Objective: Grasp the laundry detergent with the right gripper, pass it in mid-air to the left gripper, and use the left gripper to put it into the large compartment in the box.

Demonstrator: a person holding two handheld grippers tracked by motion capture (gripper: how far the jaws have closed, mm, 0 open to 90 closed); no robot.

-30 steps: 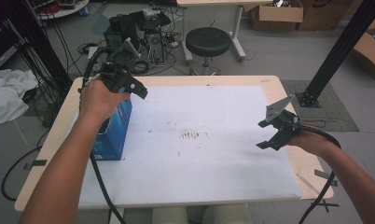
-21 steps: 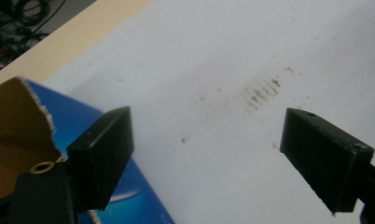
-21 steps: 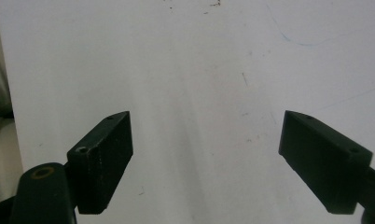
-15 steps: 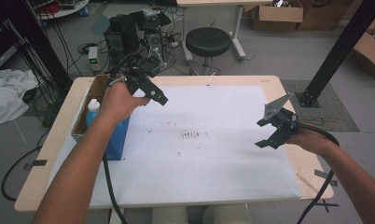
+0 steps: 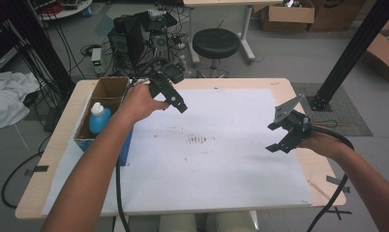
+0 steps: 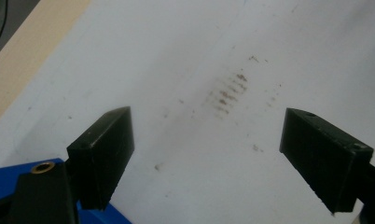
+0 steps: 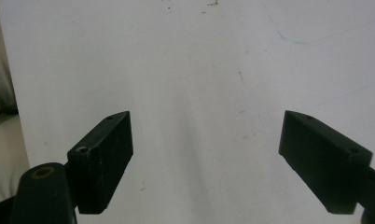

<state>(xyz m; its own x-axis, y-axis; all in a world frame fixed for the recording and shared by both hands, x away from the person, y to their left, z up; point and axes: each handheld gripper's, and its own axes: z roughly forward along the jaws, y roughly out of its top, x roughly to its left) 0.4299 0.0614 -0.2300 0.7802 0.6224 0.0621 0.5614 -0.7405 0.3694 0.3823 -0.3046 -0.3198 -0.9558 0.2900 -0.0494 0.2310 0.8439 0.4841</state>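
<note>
Your left gripper [image 5: 175, 99], jaws spread and holding nothing, hangs over the white paper sheet [image 5: 207, 169] just right of the open brown cardboard box with blue sides [image 5: 110, 89]. The light-blue plastic bottle with a white cap [image 5: 98, 117] stands upright inside that box, judged to be there so it stays put. Your right gripper [image 5: 285, 131], likewise released and empty, waits well apart near the wooden table's [image 5: 47, 159] right edge. Your left forearm hides the box's near wall; the bottle's label cannot be made out
</note>
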